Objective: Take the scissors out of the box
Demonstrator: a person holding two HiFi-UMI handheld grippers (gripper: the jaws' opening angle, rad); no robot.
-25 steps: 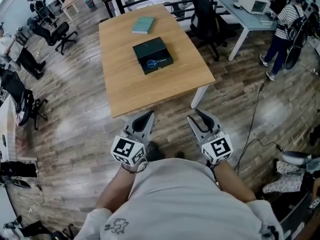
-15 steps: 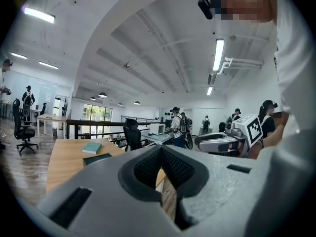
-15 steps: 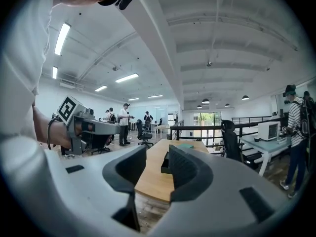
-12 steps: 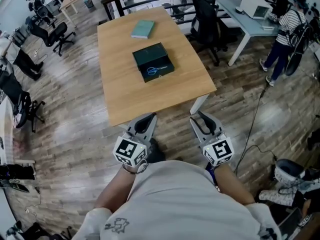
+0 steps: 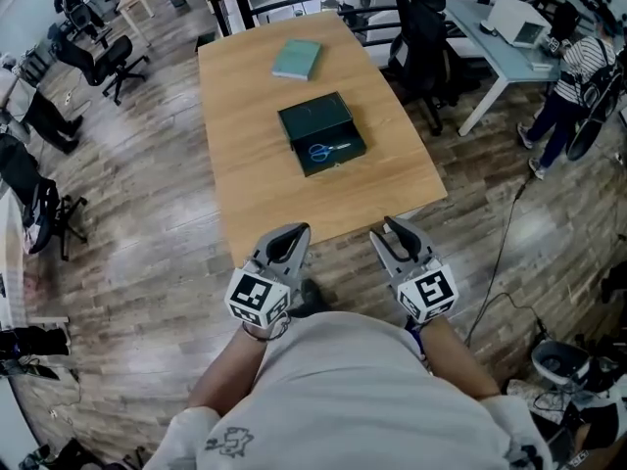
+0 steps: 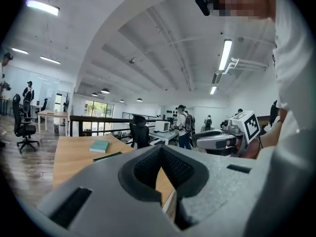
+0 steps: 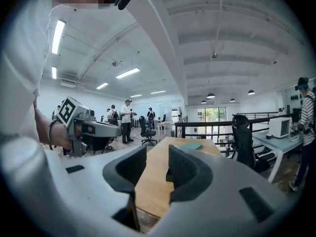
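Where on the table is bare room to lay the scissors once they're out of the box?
Widest bare patch: the table between the box and the near edge. A broad strip also runs left of the box. Tighter: the strip to the right edge, and the gap between the box and the teal book.

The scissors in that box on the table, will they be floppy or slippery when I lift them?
Probably stiff and light: the scissors look small and thin, with blue handles. They lie flat in the dark box, so getting jaws under them could be awkward.
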